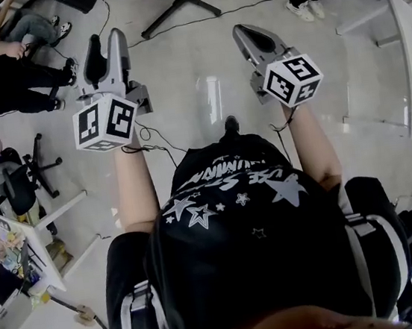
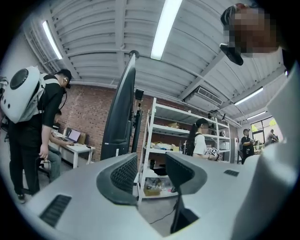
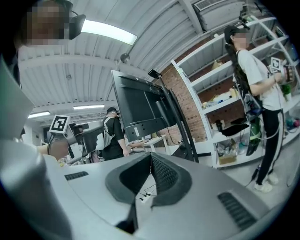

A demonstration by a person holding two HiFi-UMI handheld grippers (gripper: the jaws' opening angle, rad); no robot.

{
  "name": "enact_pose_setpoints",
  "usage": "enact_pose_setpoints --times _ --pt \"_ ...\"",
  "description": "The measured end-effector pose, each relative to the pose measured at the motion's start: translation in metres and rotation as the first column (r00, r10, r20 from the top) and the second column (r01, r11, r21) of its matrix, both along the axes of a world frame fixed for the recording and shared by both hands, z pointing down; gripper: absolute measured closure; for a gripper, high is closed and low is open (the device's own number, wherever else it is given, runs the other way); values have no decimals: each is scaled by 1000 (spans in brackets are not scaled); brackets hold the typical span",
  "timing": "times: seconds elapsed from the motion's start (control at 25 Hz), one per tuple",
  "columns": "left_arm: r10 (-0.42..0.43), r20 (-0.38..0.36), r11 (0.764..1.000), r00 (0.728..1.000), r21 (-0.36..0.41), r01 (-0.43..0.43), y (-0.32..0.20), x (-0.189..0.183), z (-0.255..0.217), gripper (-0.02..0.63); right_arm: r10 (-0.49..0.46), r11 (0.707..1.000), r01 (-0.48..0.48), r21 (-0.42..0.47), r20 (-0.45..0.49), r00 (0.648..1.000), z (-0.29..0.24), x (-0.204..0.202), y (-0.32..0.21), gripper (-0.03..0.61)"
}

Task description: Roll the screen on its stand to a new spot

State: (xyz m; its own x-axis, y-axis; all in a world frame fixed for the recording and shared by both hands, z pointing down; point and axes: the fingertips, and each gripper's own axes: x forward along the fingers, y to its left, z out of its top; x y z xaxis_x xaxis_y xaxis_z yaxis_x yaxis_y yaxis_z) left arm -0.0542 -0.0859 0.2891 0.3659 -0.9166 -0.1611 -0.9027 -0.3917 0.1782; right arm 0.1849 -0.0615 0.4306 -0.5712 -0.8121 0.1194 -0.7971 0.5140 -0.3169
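**Both grippers held clear of the screen**

I hold my left gripper [image 2: 151,164] out in front of me with its jaws apart. They grip nothing, and through the gap I see only the room beyond. My right gripper [image 3: 151,157] has its jaws closed, tips meeting, with nothing caught between them. From my head camera both grippers point forward over the pale floor [image 1: 203,85], side by side and well apart, each with its marker cube toward me.

The screen [image 2: 119,117] is ahead of me and neither gripper touches it. In the left gripper view I see it almost edge-on, a tall dark slab standing upright just left of the jaws' line. In the right gripper view it turns its back to me, and the dark posts of its stand [image 3: 180,126] lean down to the floor on its right.

A white shelf [image 2: 187,122] loaded with boxes stands beyond the screen against a brick wall. One person stands by the shelf. Another, wearing a white backpack [image 2: 21,93], stands at the far left of the left gripper view beside a desk [image 2: 77,149]. My head camera does not show the screen at all.
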Motion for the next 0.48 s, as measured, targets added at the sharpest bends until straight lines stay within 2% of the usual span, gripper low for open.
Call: enact_pose_setpoints --times 0.2,0.48 --pt "40 -59 997 997 -59 -44 24 -11 15 481 -15 1000 15 18 0 1000 -10 -29 20 571" --pt "70 -34 995 997 -75 -72 65 -23 23 593 -12 1000 11 -5 -36 999 -8 -54 53 571"
